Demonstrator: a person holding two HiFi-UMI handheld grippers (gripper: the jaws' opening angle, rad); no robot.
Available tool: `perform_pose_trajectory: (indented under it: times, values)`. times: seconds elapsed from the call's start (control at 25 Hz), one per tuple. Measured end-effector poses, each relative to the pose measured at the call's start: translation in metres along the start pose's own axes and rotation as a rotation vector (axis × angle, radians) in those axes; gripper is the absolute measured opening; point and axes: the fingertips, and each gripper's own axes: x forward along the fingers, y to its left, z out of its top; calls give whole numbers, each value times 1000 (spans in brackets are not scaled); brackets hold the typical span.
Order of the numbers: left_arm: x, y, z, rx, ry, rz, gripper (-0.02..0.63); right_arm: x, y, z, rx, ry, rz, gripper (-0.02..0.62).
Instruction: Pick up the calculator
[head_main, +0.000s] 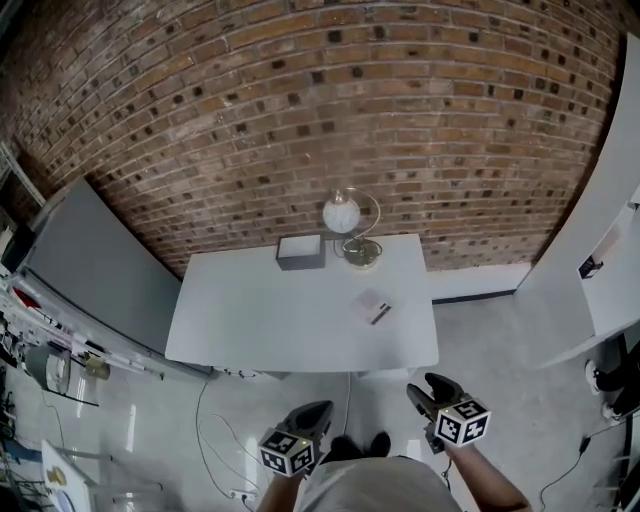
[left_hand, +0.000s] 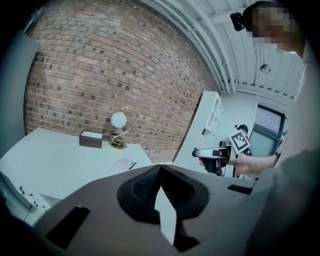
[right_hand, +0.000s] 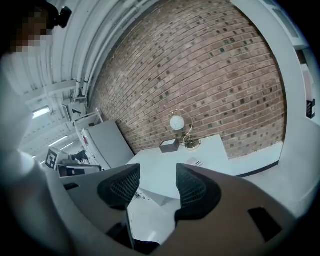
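The thin pale rectangular calculator (head_main: 373, 306) lies flat on the white table (head_main: 250, 320); a shallow pinch may slip off. The left gripper (head_main: 315, 410) has its jaws together, the right gripper (head_main: 432, 388) apart and empty.

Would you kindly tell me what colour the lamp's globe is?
The globe is white, clearest in the head view.
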Motion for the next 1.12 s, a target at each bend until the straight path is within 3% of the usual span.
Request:
perform_pose_trajectory:
  times: [0.44, 0.84, 1.12]
  values:
    - [39, 39, 15, -17, 41, -25, 14, 45, -29, 12, 8, 53, -41, 238]
    - [108, 116, 41, -12, 120, -108, 14, 128, -67, 26, -5, 150, -143, 238]
    - [150, 167, 45, 14, 200, -190, 14, 190, -97, 16, 92, 212, -195, 238]
